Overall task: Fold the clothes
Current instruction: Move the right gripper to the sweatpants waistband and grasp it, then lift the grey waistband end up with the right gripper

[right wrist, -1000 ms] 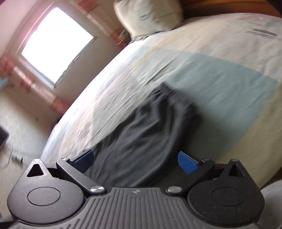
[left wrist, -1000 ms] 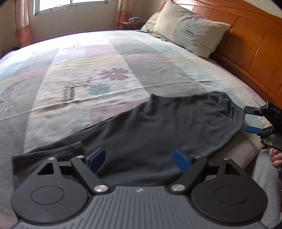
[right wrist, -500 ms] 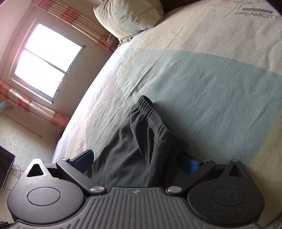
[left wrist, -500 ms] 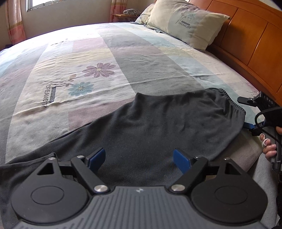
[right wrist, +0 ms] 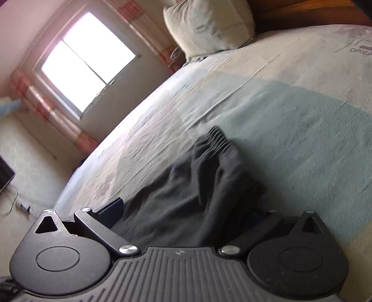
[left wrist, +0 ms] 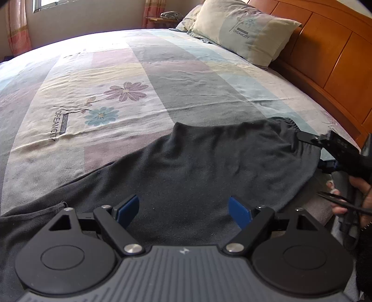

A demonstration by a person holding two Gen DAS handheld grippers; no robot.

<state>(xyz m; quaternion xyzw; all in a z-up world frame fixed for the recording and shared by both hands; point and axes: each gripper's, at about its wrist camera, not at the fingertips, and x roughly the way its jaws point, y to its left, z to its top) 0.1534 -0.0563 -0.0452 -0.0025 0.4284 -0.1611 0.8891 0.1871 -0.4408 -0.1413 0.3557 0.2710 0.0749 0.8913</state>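
Dark grey trousers (left wrist: 209, 167) lie spread on the patterned bed sheet (left wrist: 116, 76), with the elastic waistband (left wrist: 290, 123) at the right and a leg trailing off to the lower left. My left gripper (left wrist: 183, 206) hovers open over the middle of the trousers, nothing between its blue pads. My right gripper (left wrist: 318, 151) is at the waistband edge, one finger above the cloth and one below it. In the right wrist view the trousers (right wrist: 193, 185) fill the gap of the right gripper (right wrist: 183, 212). Its jaws stand wide, and cloth covers the right finger.
A pillow (left wrist: 244, 30) leans on the wooden headboard (left wrist: 325, 53) at the far right. A person's hand (left wrist: 358, 192) holds the right gripper at the bed's near right edge. A window (right wrist: 86, 62) with curtains is beyond the bed. A small nightstand (left wrist: 162, 19) stands behind the pillow.
My left gripper moved forward over the trousers, then held still. My right gripper closed in on the waistband and sank, so the cloth now lies between its jaws and over one finger.
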